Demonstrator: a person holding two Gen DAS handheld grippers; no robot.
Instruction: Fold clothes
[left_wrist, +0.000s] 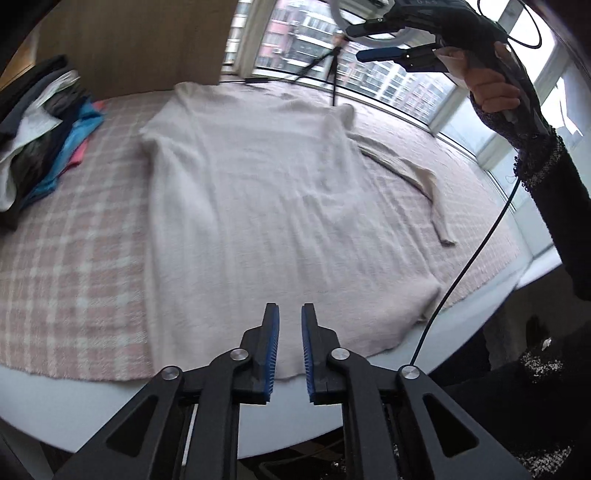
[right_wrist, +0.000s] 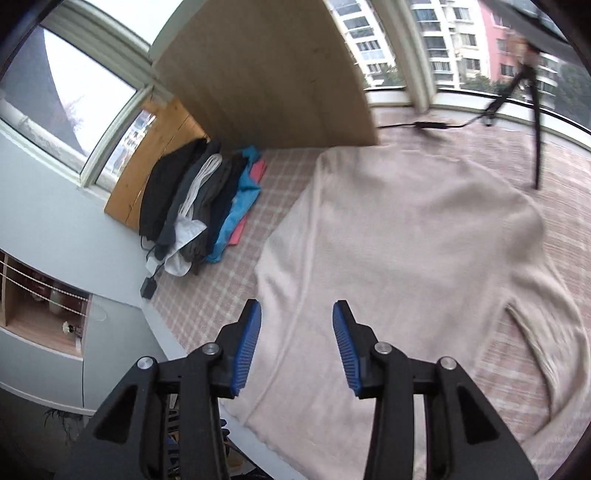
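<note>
A pale pink sweater (left_wrist: 258, 206) lies spread flat on a pink checked cloth (left_wrist: 66, 266) that covers the white bench (left_wrist: 110, 402). The left wrist view shows what the other does not: one long sleeve (left_wrist: 413, 173) stretched out to the right over the cloth, and the right gripper (left_wrist: 364, 42) held high near the window by a hand (left_wrist: 487, 86) in a dark knitted cuff, a black cable (left_wrist: 461, 266) hanging below it. In that view the left gripper (left_wrist: 290, 314) hangs over the near hem, its fingers a narrow gap apart with nothing between them. The right wrist view alone shows the room's left corner, with a small black box (right_wrist: 148, 288) beside the cloth. There the right gripper's fingers stand spread above the sweater, holding nothing. A pile of folded clothes (right_wrist: 207, 206) sits at the bench's left end, a wooden board (right_wrist: 266, 74) leans behind, and a tripod (right_wrist: 532, 110) stands by the window.
</note>
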